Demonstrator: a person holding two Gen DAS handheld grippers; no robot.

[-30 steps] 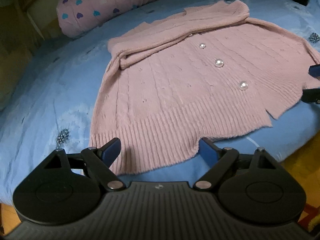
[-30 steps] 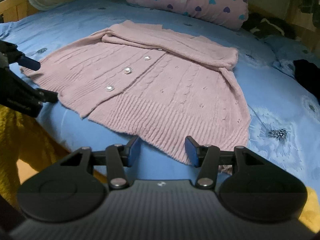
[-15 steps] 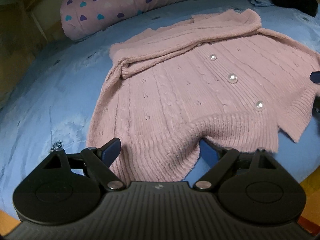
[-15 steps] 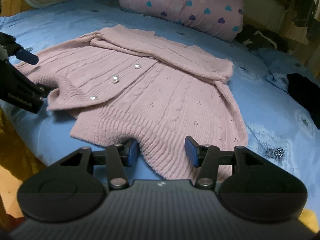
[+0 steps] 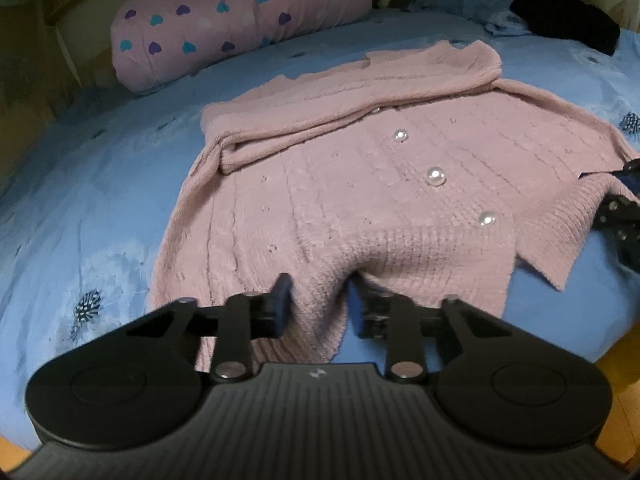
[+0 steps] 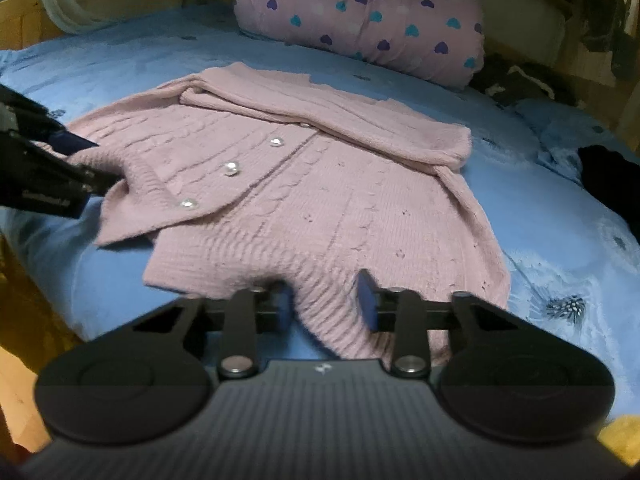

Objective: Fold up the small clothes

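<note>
A pink knitted cardigan (image 5: 360, 184) with pearl buttons lies on the blue bedsheet (image 5: 100, 208), its sleeves folded across the chest. My left gripper (image 5: 318, 300) has closed on a bunched fold of the ribbed hem at the cardigan's left bottom corner. My right gripper (image 6: 324, 294) has closed on the hem at the other bottom corner; the cardigan (image 6: 320, 200) fills that view. Each gripper shows at the edge of the other's view, the right one (image 5: 616, 216) and the left one (image 6: 52, 176), each pinching hem fabric.
A pink bolster with heart prints (image 5: 240, 20) lies at the head of the bed, also in the right wrist view (image 6: 368, 20). Dark clothes (image 5: 568, 24) lie at the far right. The bed's front edge and wooden floor (image 6: 16, 360) are just below the grippers.
Both grippers moved forward onto the hem and their jaws narrowed from wide open to pinching the fabric. The hem has bunched up and the bottom corners have pulled inward.
</note>
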